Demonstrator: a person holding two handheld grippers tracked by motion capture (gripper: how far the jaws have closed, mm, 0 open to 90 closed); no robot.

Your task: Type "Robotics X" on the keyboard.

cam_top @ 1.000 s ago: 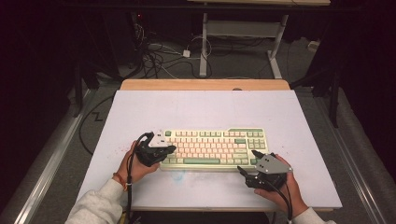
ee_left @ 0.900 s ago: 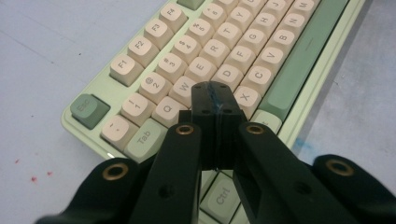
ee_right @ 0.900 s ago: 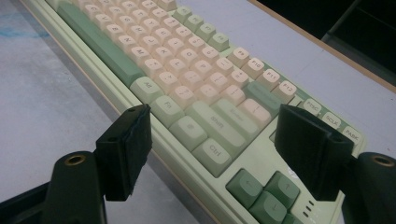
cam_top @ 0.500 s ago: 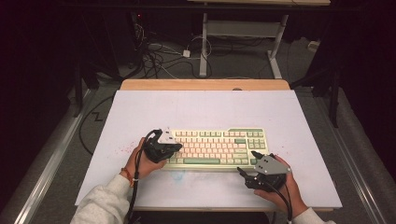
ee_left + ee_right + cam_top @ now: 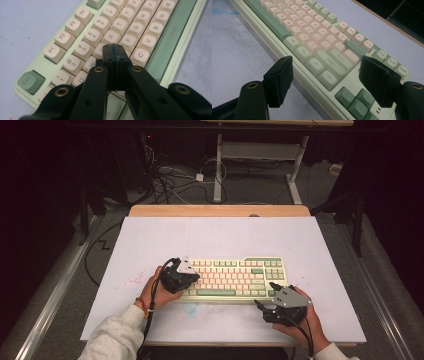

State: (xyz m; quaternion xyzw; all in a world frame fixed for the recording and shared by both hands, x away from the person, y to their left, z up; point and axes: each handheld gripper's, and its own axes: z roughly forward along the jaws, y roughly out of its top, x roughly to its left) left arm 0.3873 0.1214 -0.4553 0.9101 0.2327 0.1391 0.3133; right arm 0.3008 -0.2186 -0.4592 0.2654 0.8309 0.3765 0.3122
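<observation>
On the white table [image 5: 220, 240]: one keyboard [image 5: 235, 277], two claws, perhaps hovering.

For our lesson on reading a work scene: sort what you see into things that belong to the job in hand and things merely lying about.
In the job:
- keyboard
- left gripper, fingers shut, tips over the keys near D
- right gripper, fingers open, at the keyboard's arrow-key corner

Lying about:
- cables on the floor
- desk frame behind the table
- red specks on the table
</observation>
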